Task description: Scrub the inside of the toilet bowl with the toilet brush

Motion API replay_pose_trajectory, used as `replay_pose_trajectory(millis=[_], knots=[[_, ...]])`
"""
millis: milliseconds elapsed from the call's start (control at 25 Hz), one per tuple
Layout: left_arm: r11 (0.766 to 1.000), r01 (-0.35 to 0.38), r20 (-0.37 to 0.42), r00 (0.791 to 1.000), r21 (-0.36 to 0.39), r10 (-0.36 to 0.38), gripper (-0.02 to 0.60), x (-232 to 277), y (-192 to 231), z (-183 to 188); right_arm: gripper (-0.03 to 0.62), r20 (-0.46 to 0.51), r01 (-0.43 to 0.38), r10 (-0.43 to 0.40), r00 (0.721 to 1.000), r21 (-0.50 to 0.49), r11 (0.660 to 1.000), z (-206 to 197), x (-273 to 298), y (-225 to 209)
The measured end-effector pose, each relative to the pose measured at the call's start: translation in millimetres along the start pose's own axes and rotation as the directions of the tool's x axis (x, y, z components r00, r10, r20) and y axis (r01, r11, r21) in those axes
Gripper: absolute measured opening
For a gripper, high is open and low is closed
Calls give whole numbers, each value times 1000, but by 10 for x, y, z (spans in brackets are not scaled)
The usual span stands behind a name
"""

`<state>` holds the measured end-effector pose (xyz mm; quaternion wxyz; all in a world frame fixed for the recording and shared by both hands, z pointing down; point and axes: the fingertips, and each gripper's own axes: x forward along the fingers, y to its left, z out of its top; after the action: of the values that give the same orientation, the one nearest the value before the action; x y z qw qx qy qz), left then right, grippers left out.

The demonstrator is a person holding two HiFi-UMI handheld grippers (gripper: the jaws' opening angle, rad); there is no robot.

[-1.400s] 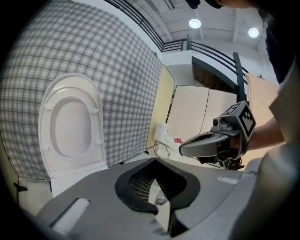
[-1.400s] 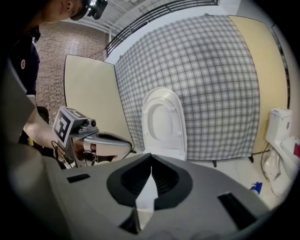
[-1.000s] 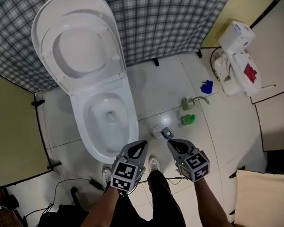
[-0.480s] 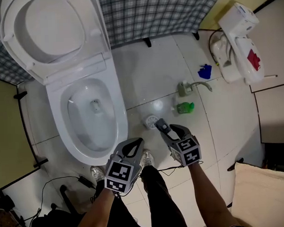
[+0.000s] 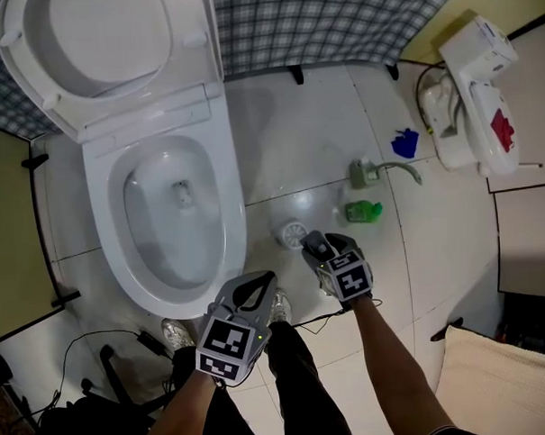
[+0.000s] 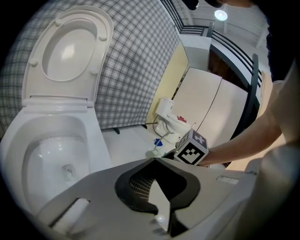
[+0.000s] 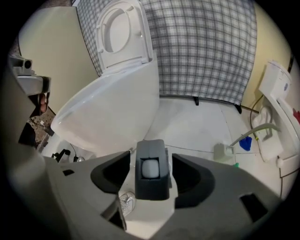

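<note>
My right gripper [image 5: 321,251] is low in the middle of the head view. Its jaws are opening. Between them stands the toilet brush [image 7: 151,183], of which I see only a square dark grey block with a round white inset. There is a gap on each side, so the pads are off it. Just beyond, on the floor, sits a small round white holder [image 5: 293,232] with a ribbed top, close beside the toilet bowl [image 5: 234,214].

My left gripper [image 5: 264,283] hangs at the bowl's near edge. Its black pads seem to meet at the tips with nothing between, though the angle is poor.

The bowl is smooth glossy white, oval and open. Its rounded lid [image 5: 102,39] is tipped up in the upper left. The floor [image 5: 296,139] is shiny white tile with thin grout lines. A grey checked cloth [image 5: 336,20] hangs along the top edge. A small green bottle [image 5: 362,212] lies right of centre.
</note>
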<state>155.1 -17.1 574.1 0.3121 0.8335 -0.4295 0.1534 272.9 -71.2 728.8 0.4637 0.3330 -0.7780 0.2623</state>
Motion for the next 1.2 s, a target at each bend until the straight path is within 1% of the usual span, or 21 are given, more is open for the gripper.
replay_pose_trajectory(millis=[240,280,320,360,440,560,680,800,960,1080,1200], knots=[[1000,4,24,1000,-15,-3,9,30,-49,52,295,-62,-7,6,998,-20,1000,-113,246,-61],[1000,3,28,1000,-15,-2,9,33,-49,58,281,-68,-7,5,998,-21,1000,-140,275,-68],[1000,1,30,1000,-15,0,9,34,-47,60,241,-73,-5,3,997,-23,1000,-168,296,-69],[1000,-2,32,999,-15,3,9,32,-45,62,231,-76,0,-2,997,-27,1000,-191,308,-69],[1000,-9,37,999,-19,10,9,26,-36,74,223,-79,10,-13,997,-41,999,-208,306,-71],[1000,-15,40,999,-21,16,9,10,-30,85,194,-78,17,-22,997,-65,998,-207,261,-91],[1000,-18,40,999,-20,19,9,-7,-41,85,192,-68,17,-22,997,-62,998,-182,136,-126],[1000,-18,45,999,-23,19,9,-28,-52,133,193,-49,19,-21,999,-35,999,-116,-86,-164],[1000,-12,61,998,-23,14,9,-136,-86,300,193,-9,32,-32,999,-12,999,-9,-525,-226],[999,-23,79,997,-22,25,9,-285,-54,475,192,72,45,-46,996,7,999,253,-938,-217],[999,-38,104,994,-12,39,9,-430,18,716,192,174,57,-59,983,14,998,648,-1363,-212]])
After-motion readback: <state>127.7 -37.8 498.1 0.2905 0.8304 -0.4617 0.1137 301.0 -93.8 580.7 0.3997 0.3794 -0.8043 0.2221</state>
